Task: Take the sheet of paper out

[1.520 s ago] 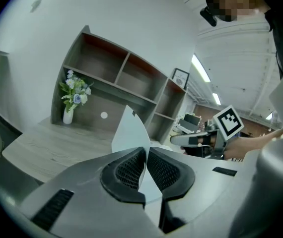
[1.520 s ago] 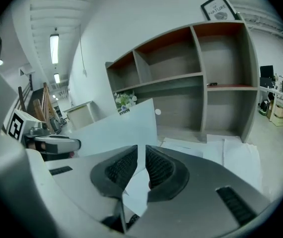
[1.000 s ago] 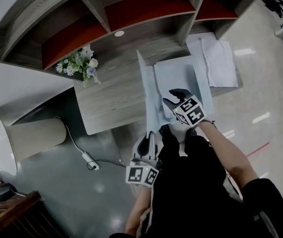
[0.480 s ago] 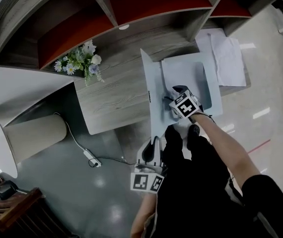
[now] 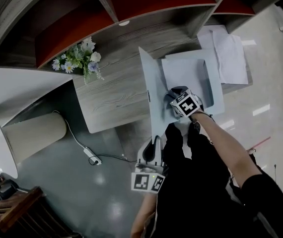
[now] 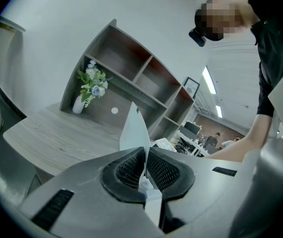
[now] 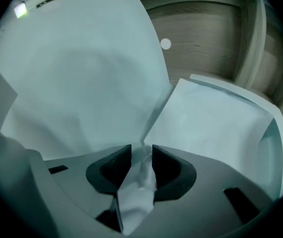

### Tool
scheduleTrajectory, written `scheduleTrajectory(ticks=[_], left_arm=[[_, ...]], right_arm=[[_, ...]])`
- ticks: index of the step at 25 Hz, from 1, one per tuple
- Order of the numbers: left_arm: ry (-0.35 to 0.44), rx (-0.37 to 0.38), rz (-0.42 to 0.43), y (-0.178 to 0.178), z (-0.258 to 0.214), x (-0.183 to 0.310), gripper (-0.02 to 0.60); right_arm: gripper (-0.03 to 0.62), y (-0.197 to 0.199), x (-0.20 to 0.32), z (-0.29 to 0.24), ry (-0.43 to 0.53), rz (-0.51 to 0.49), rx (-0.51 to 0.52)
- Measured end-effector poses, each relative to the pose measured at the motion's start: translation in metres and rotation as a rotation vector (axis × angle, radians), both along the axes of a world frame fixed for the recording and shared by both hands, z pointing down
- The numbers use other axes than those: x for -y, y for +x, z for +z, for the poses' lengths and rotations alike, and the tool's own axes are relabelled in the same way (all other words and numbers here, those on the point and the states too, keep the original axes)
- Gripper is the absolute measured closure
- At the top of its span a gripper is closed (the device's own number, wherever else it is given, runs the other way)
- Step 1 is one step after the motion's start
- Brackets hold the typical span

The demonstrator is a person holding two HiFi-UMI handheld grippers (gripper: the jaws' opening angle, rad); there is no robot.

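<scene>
A pale blue folder (image 5: 216, 90) lies open on the wooden desk (image 5: 111, 98). Its cover (image 5: 150, 95) stands upright, and my left gripper (image 5: 152, 150) is shut on the cover's near edge (image 6: 134, 130), which runs thin between the pads (image 6: 126, 170). My right gripper (image 5: 177, 96) points steeply down into the folder, onto the white sheet of paper (image 5: 187, 73). Its jaws are closing; a raised fold of the sheet (image 7: 92, 93) stands in the gap between them in the right gripper view (image 7: 141, 163), and a gap still shows at the pads (image 7: 112, 171).
Loose white papers (image 5: 228, 53) lie on the desk's right end. A vase of flowers (image 5: 79, 58) stands at the left, under the shelf unit (image 5: 131, 9). A pale cylinder (image 5: 32, 135) and a cable with a plug (image 5: 93, 158) are on the floor to the left.
My right gripper has come down from above the folder onto the sheet inside it. The left gripper keeps its hold on the cover in the same place.
</scene>
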State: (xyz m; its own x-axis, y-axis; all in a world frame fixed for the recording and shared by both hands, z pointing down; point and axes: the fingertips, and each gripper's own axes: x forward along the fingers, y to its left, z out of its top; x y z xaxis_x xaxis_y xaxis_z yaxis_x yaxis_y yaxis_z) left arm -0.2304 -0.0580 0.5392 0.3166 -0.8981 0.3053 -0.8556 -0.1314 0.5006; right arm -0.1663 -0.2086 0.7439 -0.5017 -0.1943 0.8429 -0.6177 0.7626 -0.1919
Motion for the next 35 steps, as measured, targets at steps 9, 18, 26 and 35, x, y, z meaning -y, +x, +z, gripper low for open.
scheduleTrajectory(ticks=[9, 18, 26, 35], left_arm=[[0.000, 0.003, -0.001, -0.005, 0.003, -0.002, 0.554], [0.012, 0.002, 0.006, -0.004, 0.000, -0.001, 0.554], [0.026, 0.023, 0.019, 0.002, 0.000, 0.000, 0.553], [0.046, 0.073, 0.050, 0.017, -0.001, 0.002, 0.552]], right_arm=[[0.560, -0.006, -0.007, 0.000, -0.025, 0.022, 0.038], [0.580, -0.006, -0.003, -0.017, 0.011, 0.040, 0.065], [0.580, -0.003, 0.003, -0.069, 0.049, 0.114, 0.216], [0.580, 0.019, -0.001, -0.136, 0.113, 0.156, 0.376]])
